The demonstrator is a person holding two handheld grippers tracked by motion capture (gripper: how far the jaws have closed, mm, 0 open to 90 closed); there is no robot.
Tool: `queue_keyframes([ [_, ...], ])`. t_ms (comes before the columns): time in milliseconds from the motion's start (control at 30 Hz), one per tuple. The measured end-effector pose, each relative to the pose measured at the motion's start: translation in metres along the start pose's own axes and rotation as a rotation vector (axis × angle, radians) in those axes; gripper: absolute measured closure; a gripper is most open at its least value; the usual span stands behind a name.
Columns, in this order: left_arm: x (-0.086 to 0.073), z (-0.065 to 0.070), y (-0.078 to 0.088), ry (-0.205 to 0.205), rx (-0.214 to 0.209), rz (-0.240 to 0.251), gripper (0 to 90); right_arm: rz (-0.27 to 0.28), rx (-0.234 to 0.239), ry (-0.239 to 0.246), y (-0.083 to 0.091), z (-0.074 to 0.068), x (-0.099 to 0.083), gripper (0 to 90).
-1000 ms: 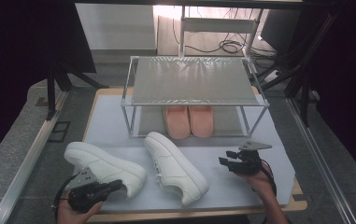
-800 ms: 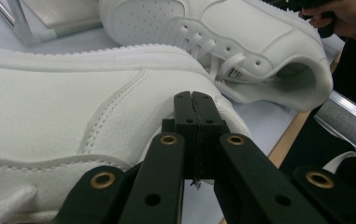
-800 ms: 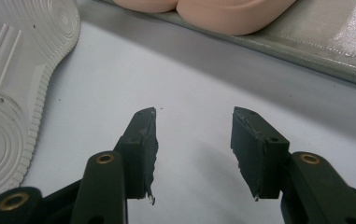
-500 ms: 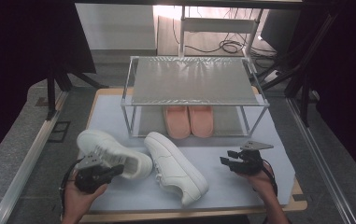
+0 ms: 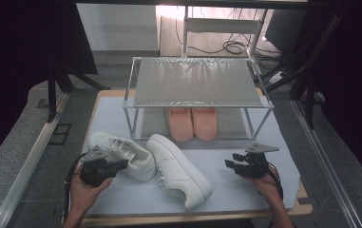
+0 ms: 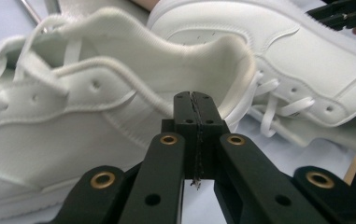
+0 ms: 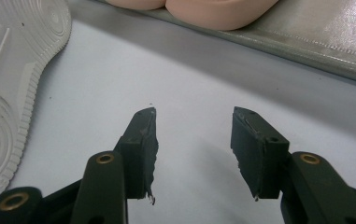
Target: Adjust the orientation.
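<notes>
L gripper (image 5: 117,165) at heel of left white sneaker (image 5: 121,154); R gripper (image 5: 230,164) idle.

L jaws closed tight, nothing visibly pinched; the heel collar rises just beyond the tips in the left gripper view. The shoe's long axis runs up-left toward the rack (image 5: 131,88). Second sneaker (image 5: 181,171) lies just beside it, between both hands. R jaws wide apart, empty, over the mat (image 5: 245,142). L hand nearer.

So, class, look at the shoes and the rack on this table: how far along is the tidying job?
Done: the pink slippers sit together on the rack's lower shelf. In hand: the left hand-held gripper, jaws shut, is at the heel of one white sneaker; whether it pinches the collar is unclear. Left: both sneakers are on the mat; the second sneaker lies untouched, and the right hand-held gripper waits open and empty.
</notes>
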State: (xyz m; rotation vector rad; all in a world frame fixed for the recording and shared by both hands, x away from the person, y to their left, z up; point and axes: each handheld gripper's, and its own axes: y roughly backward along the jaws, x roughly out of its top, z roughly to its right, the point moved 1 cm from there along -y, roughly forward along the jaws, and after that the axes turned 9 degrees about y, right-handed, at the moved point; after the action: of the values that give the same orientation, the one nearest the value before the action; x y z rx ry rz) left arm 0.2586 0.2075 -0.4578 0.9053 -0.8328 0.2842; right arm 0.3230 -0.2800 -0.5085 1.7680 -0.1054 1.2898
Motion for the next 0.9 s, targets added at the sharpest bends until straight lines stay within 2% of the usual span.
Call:
queue_keyframes([
  [333,0.007,0.004,-0.008,0.003,-0.010,0.000,90.0,-0.001,-0.007,-0.010,0.002,0.003,-0.002,51.0],
  [567,0.014,0.004,-0.020,0.014,-0.005,-0.012,90.0,0.003,-0.008,-0.011,0.002,0.003,-0.002,51.0],
  [900,0.014,0.008,-0.033,0.006,0.000,-0.058,90.0,-0.009,-0.011,-0.020,0.001,0.004,-0.004,50.6],
])
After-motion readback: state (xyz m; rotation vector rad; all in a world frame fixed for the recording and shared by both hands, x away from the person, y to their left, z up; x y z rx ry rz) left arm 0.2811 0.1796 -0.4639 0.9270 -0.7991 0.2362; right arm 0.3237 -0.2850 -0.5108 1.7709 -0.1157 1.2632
